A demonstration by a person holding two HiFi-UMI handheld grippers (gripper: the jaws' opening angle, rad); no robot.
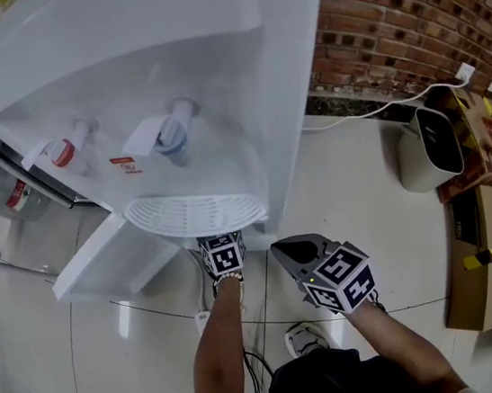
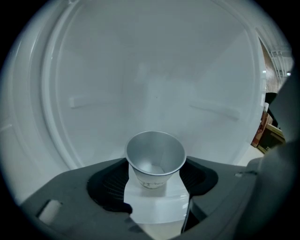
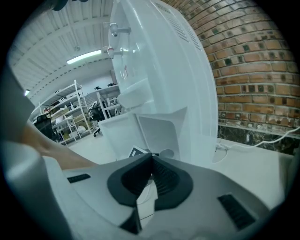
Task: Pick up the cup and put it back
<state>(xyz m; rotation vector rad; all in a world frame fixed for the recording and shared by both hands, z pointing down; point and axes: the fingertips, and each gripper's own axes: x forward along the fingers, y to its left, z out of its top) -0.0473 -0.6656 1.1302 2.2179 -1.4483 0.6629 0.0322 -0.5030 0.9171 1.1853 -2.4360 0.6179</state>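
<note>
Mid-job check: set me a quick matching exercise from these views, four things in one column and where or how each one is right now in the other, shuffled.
Things:
1. cup
2. right gripper
3. blue tap
4. white appliance

Place or state:
A. on the floor beside the brick wall
B. jaws together, nothing held
C. between the left gripper's jaws
D. on the water dispenser, above the drip tray

Pairs: 1-C, 2-B, 3-D, 4-A
</note>
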